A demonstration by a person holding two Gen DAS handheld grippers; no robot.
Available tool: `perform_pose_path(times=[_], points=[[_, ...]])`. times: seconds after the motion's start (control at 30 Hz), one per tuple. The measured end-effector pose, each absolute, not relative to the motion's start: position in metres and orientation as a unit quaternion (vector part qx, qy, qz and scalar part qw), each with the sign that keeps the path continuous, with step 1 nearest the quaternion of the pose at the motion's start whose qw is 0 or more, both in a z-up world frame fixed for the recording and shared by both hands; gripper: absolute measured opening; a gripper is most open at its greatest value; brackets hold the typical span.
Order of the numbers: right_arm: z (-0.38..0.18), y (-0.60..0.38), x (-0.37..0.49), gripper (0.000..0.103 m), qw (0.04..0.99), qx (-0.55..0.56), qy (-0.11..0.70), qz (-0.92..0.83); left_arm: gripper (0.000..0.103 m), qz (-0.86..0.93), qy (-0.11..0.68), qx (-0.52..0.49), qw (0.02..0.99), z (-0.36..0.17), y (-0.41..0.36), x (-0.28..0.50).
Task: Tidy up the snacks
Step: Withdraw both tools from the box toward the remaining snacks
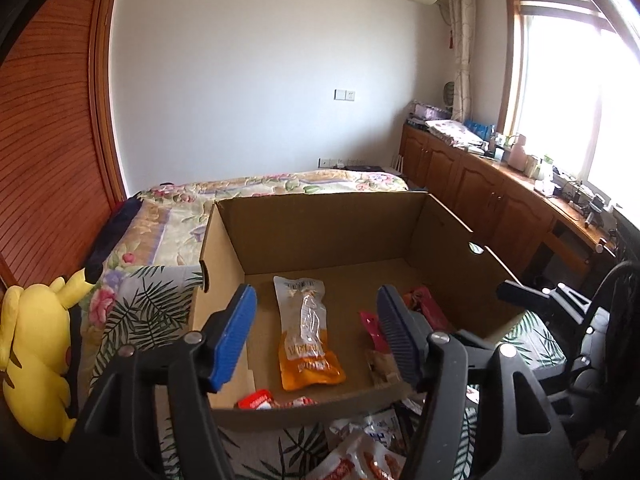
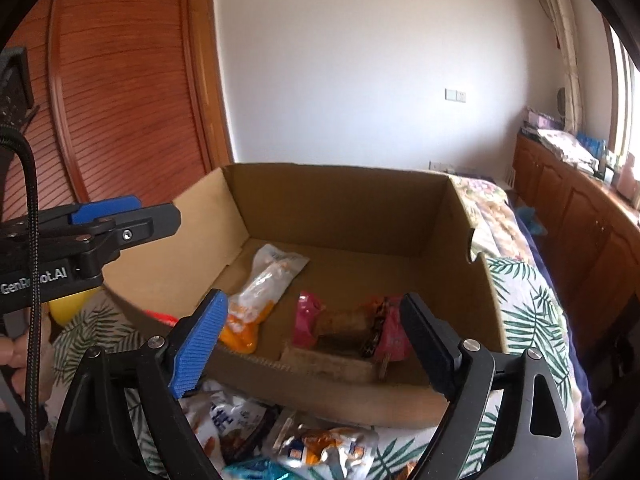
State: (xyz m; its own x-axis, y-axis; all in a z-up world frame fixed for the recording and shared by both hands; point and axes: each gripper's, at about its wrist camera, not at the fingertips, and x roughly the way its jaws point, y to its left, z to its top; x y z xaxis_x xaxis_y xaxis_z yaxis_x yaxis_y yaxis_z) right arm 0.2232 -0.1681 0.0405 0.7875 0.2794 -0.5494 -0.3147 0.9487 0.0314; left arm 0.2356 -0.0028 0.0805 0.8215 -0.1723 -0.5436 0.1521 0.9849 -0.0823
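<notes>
Both grippers hang over the near edge of the box (image 1: 320, 236) on the bed (image 1: 168, 216). The left gripper (image 1: 316, 336) has its jaws apart with nothing in them, same for the right gripper (image 2: 316, 340). The orange pouch (image 1: 306, 332) lies flat on the box floor, pink packs (image 2: 308, 316) beside it. More snacks (image 2: 316, 450) sit loose on the bedspread just outside the box.

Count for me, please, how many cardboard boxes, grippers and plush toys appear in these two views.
Cardboard box: 1
Grippers: 2 (left gripper, right gripper)
Yellow plush toy: 1
Total: 4
</notes>
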Motion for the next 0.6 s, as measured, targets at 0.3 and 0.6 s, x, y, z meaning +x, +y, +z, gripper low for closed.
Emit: perform_pose_path(times=[0.3,0.6], points=[[0.044,-0.192,0.179,0.089,0.947,-0.040,0.273,0.162,0.064,-0.115,0.266,-0.005,0.957,0.082,-0.012,0.184],[0.016,-0.228,0.145,0.089,0.943,-0.037,0.292,0.154,0.065,-0.143,0.267,-0.007,0.953,0.061,-0.022,0.142]])
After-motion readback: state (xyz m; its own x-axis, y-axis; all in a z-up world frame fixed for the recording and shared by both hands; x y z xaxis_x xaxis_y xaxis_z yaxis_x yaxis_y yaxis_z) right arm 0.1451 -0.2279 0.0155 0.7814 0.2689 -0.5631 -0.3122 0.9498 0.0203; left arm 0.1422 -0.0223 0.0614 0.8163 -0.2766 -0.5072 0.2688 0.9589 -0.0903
